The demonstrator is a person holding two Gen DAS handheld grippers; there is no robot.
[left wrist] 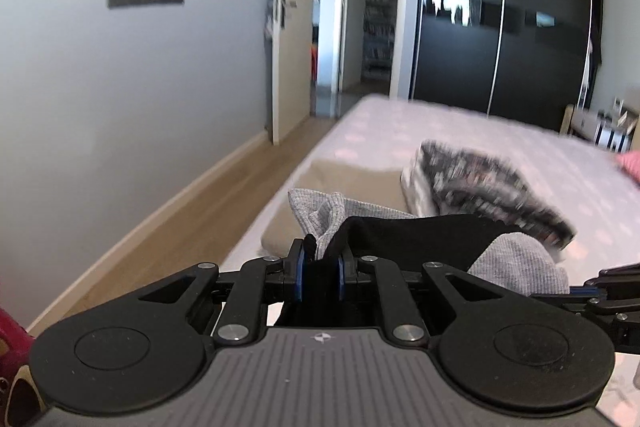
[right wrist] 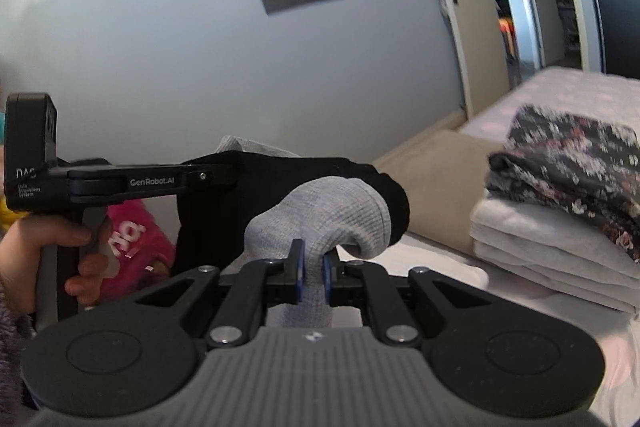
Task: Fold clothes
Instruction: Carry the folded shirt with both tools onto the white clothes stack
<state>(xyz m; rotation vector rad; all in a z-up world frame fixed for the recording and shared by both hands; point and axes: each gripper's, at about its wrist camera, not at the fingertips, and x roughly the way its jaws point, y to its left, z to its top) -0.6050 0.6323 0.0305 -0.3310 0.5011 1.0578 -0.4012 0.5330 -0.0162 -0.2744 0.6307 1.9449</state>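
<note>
A grey and black garment (left wrist: 404, 231) hangs stretched in the air between my two grippers above the bed. My left gripper (left wrist: 320, 267) is shut on its black and grey end. My right gripper (right wrist: 313, 269) is shut on the grey ribbed part (right wrist: 320, 211), which bulges over the fingers. In the right wrist view the left gripper body (right wrist: 120, 181) shows side-on at the left, clamped on the black part (right wrist: 280, 187). The right gripper's fingers (left wrist: 612, 291) show at the right edge of the left wrist view.
The bed (left wrist: 400, 123) has a pale patterned cover. On it lie a beige folded item (right wrist: 432, 179) and a stack of white folded cloths (right wrist: 552, 243) topped by a dark floral garment (right wrist: 576, 163). A pink garment (right wrist: 132, 239) lies below left. Wall, open door and dark wardrobe (left wrist: 500, 27) stand beyond.
</note>
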